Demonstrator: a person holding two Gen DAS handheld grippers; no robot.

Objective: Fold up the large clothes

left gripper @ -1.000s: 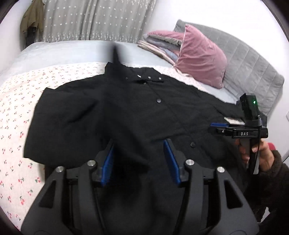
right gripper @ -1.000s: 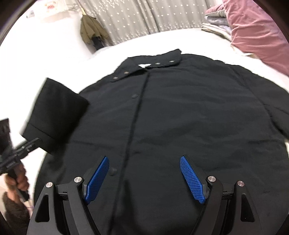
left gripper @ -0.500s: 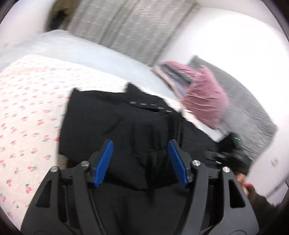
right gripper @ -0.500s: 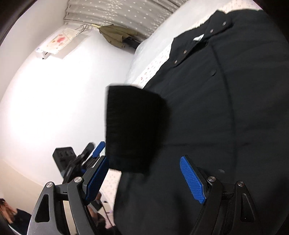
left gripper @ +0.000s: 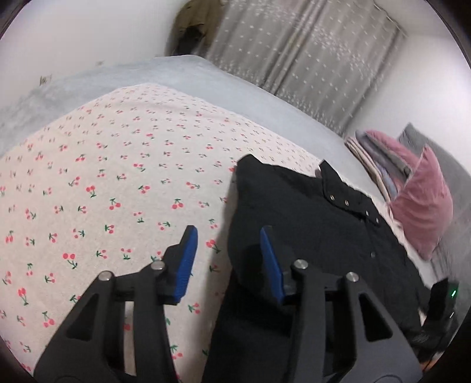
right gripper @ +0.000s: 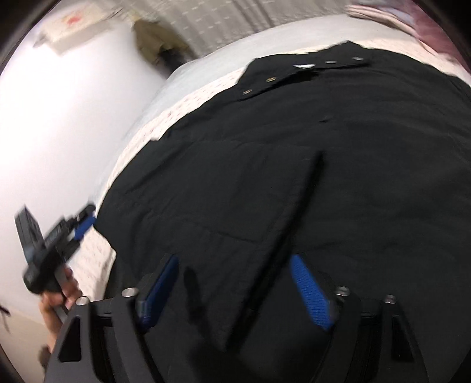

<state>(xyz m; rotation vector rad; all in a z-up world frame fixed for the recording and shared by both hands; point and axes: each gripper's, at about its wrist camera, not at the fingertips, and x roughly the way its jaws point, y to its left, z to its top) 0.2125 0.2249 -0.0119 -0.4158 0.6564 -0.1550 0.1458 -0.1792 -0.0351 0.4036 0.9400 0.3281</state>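
A large black button-up shirt (left gripper: 318, 235) lies on the bed, collar at the far end. It also shows in the right wrist view (right gripper: 338, 165), with its left sleeve (right gripper: 235, 224) folded over the front. My left gripper (left gripper: 226, 259) is open and empty, over the shirt's left edge where it meets the cherry-print sheet (left gripper: 103, 182). My right gripper (right gripper: 235, 291) is open just above the folded sleeve's cuff end. The left gripper shows in the right wrist view (right gripper: 79, 224), beside the shirt's edge. The right gripper's body shows at the left wrist view's right edge (left gripper: 441, 303).
A pink pillow (left gripper: 421, 203) and folded bedding (left gripper: 379, 153) lie at the head of the bed against a grey headboard (left gripper: 453, 165). Grey curtains (left gripper: 303, 53) and a hanging olive jacket (left gripper: 191, 23) are beyond the bed. A white wall (right gripper: 64, 117) flanks the bed's left side.
The left sleeve was carried over and laid on the shirt front. My left gripper has let go and swung left off the shirt. My right gripper moved down over the sleeve.
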